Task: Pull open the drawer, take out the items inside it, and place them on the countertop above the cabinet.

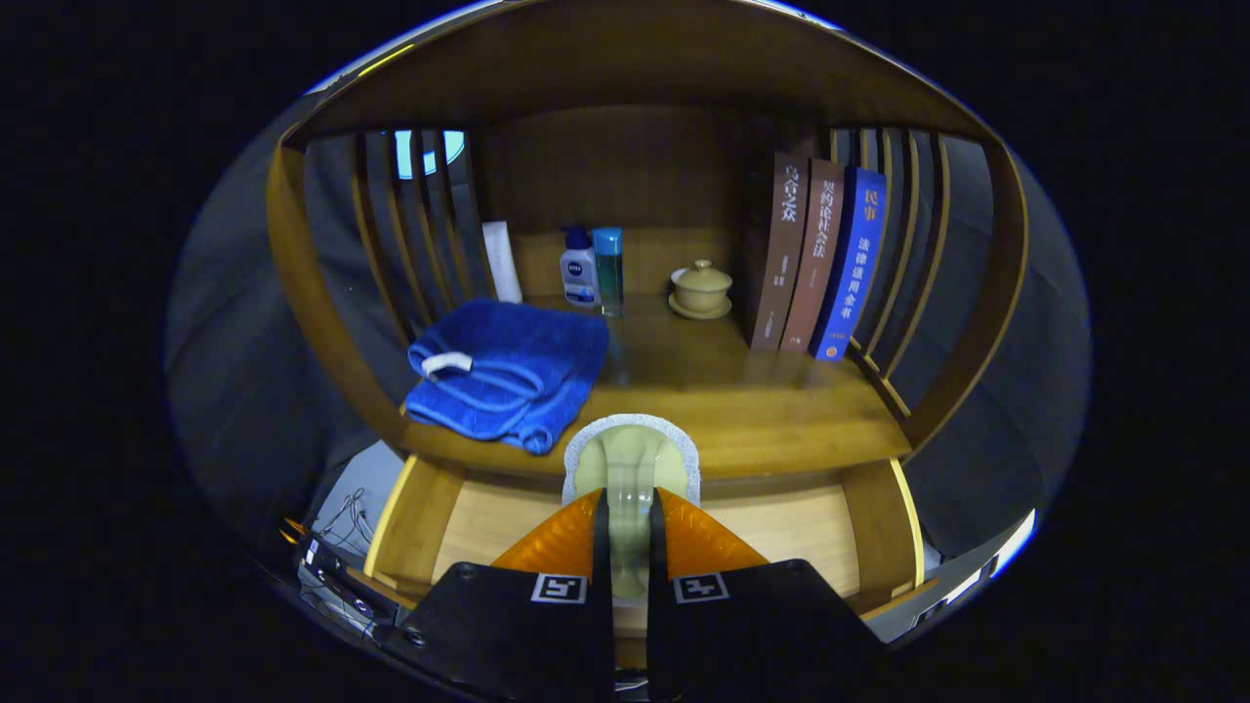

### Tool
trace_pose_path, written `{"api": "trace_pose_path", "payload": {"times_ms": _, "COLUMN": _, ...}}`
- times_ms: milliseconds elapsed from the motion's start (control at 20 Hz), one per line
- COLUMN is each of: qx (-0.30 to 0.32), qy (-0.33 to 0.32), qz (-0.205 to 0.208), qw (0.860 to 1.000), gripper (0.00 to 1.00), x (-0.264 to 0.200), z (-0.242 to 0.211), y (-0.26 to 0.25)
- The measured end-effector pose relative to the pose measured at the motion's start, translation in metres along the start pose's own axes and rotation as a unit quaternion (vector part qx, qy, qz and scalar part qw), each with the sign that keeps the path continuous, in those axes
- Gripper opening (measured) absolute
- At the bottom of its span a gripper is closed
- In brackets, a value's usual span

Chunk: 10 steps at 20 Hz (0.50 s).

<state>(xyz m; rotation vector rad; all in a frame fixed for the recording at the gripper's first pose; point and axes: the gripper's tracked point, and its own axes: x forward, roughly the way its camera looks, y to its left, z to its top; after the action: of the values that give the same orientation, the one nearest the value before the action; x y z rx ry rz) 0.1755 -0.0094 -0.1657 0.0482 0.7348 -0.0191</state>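
gripper view: my gripper (pixel 627 522) is clamped on a pale green sponge (pixel 630 469) with a white scrubby edge, both orange fingers (pixel 562 542) pressing its sides. sponge sticks out ahead of the fingertips and sits over the counter's (pixel 781 410) front edge, centre; i can't tell if it touches the wood. below it the drawer (pixel 781 527) is pulled open, pale bottom showing either side of the fingers. on the counter: folded blue towel (pixel 508 371) at the front left, hanging slightly over the edge. along the back edge, a white tube (pixel 502 262) leaning at the left slats, a small white bottle (pixel 578 268) touching a teal bottle (pixel 608 270), then a lidded cup (pixel 701 288) on a saucer. three books (pixel 820 264) upright at the back right, against the slats.
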Motion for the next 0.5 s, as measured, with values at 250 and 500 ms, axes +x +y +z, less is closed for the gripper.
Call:
{"api": "trace_pose_path", "payload": {"times_ms": 250, "qx": 0.016, "qy": 0.023, "qz": -0.002, "qw": 1.0, "gripper": 0.17, "x": 0.056, "z": 0.036, "y": -0.013}}
{"api": "trace_pose_path", "payload": {"times_ms": 500, "qx": 0.022, "qy": 0.05, "qz": -0.006, "qw": 0.998, "gripper": 0.18, "x": 0.109, "z": 0.048, "y": -0.021}}
